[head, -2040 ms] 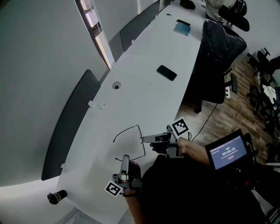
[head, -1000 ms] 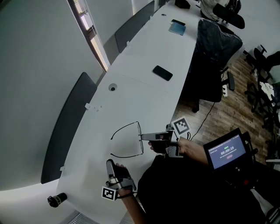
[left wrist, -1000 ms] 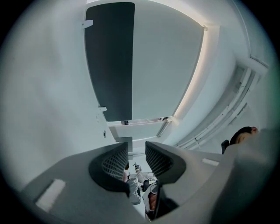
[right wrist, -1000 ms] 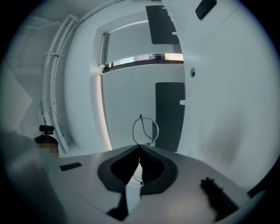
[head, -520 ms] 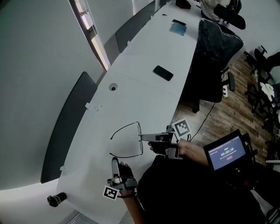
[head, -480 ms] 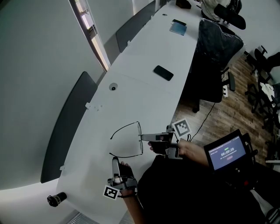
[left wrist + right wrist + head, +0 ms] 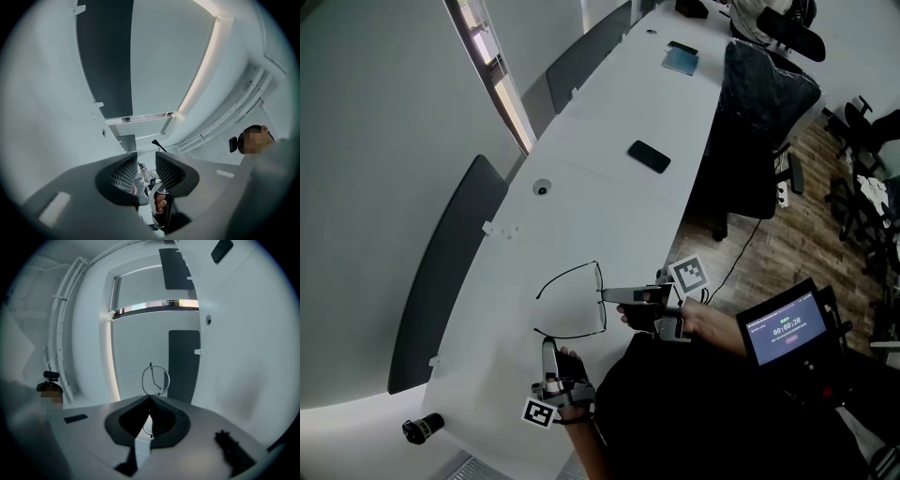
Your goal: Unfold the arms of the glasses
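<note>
Thin black wire glasses (image 7: 602, 281) hover over the white table (image 7: 609, 187), both arms swung out to the left. My right gripper (image 7: 606, 295) is shut on the front frame from the right. In the right gripper view a lens ring (image 7: 143, 379) sticks up past the closed right gripper (image 7: 150, 399). My left gripper (image 7: 547, 344) sits just below the near arm's tip, apart from it. The left gripper view shows the left gripper (image 7: 146, 161) open with nothing between the ribbed pads (image 7: 123, 174); only a hand shows far behind the gap.
A black phone (image 7: 649, 157) lies mid-table, and a blue notebook (image 7: 680, 62) farther back. A cable hole (image 7: 542, 188) is near the dark divider panel (image 7: 450, 272). A black cylinder (image 7: 422, 427) lies at the near left corner. A black chair (image 7: 759, 112) stands along the table's right edge.
The left gripper let go of the near arm, drew back to the left, then shifted slightly right beneath the arm's tip. The glasses and the right gripper stayed put.
</note>
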Motion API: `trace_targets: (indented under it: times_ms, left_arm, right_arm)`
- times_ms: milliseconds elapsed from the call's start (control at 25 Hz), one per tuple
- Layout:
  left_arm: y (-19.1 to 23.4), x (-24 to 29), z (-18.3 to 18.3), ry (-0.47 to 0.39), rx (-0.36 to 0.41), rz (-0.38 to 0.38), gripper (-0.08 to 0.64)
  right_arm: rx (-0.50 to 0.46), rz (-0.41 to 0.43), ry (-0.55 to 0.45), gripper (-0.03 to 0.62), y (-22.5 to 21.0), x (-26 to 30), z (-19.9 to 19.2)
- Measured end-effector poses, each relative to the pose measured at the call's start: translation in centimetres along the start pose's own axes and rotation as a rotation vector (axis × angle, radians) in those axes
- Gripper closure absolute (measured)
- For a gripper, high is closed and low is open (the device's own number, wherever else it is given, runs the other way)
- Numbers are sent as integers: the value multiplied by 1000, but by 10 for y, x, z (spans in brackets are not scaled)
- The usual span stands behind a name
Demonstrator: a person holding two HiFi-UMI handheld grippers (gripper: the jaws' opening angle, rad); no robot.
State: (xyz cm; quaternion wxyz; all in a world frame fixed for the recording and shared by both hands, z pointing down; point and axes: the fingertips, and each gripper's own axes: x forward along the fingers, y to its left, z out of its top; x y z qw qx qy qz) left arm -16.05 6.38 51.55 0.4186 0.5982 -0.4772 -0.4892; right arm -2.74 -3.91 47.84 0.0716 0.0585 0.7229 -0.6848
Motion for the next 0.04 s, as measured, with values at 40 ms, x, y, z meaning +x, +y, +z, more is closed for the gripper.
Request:
trace_targets:
  times_ms: [40]
  left_arm:
    - [-1,0,0,1,2,-1,451]
  right_arm:
    - [-1,1,1,583,0,0,0]
